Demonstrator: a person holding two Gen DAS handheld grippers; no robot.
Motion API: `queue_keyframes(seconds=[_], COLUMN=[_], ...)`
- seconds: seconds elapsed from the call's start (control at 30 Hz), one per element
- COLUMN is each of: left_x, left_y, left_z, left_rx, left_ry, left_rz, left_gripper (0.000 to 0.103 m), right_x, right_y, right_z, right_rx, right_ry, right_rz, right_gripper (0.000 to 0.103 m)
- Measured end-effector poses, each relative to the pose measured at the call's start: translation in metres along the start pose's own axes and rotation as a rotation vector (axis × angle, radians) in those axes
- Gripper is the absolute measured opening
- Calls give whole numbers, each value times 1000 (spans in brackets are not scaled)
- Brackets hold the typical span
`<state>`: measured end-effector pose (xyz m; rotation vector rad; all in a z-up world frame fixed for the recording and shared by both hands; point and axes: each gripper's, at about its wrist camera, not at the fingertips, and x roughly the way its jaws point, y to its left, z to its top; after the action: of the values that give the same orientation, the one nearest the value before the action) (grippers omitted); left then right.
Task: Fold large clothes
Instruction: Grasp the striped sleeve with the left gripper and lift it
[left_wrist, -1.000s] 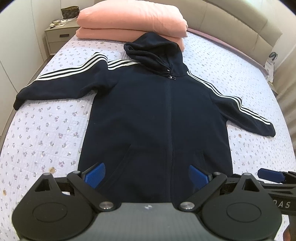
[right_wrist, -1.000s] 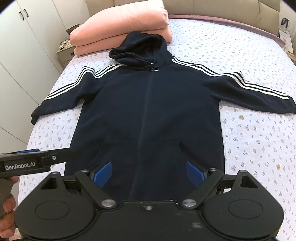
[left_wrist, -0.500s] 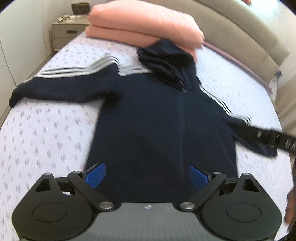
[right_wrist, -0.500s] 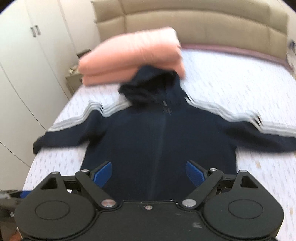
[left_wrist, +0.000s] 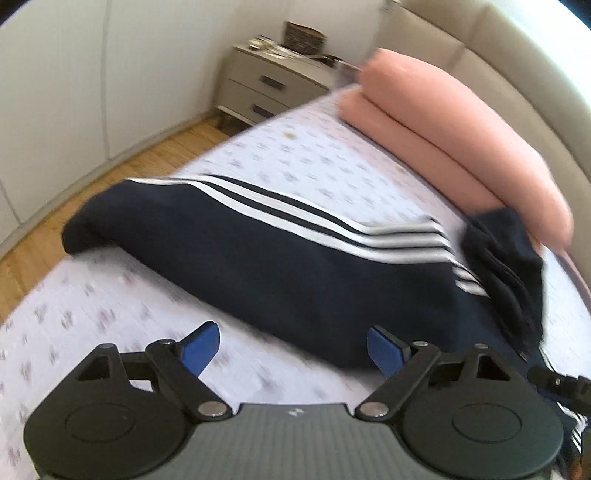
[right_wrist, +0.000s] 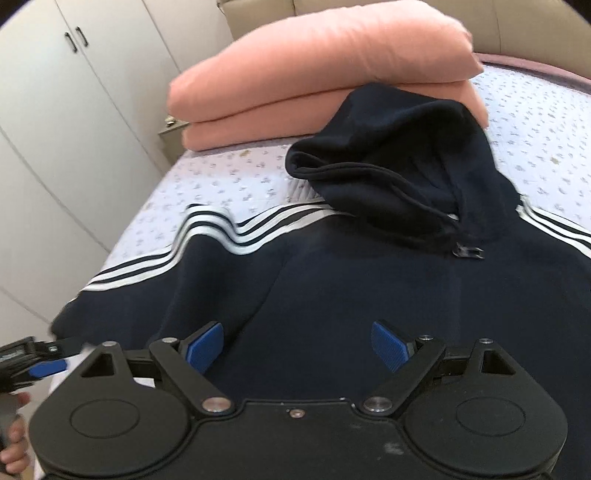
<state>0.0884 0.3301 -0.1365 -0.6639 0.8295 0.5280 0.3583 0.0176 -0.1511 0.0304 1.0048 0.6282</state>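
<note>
A navy zip hoodie (right_wrist: 369, 295) with white sleeve stripes lies flat on the bed, and its hood (right_wrist: 406, 158) rests against a folded pink blanket. In the left wrist view my left gripper (left_wrist: 293, 347) hovers low at the near edge of the hoodie's left sleeve (left_wrist: 258, 251). Its jaws are closing, and the pads do not press on the cloth. My right gripper (right_wrist: 297, 345) stands open just above the hoodie's left shoulder and chest, with nothing gripped. The left gripper (right_wrist: 33, 354) also shows at the left edge of the right wrist view.
The folded pink blanket (right_wrist: 325, 74) lies at the head of the bed by the beige headboard (left_wrist: 517, 74). A nightstand (left_wrist: 266, 88) and wooden floor (left_wrist: 110, 177) lie beyond the bed's left edge, with white wardrobe doors (right_wrist: 55, 110) behind. The flowered bedsheet (left_wrist: 92, 314) surrounds the sleeve.
Both grippers have dropped and travelled up the bed from the hem towards the hoodie's top left. The left view has swung onto the left sleeve, and its blue pads stand slightly closer together.
</note>
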Motion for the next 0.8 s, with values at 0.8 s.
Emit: queue_keyframes(seconds=[0.8], left_x=[68], left_y=[96], left_z=[24], left_rx=[-249], left_ry=[-335], left_rz=[38], left_gripper=[68], right_x=[100], right_y=[31], right_z=[21], right_rx=[175], right_ry=[171], right_rz=[-266], right_gripper=[103])
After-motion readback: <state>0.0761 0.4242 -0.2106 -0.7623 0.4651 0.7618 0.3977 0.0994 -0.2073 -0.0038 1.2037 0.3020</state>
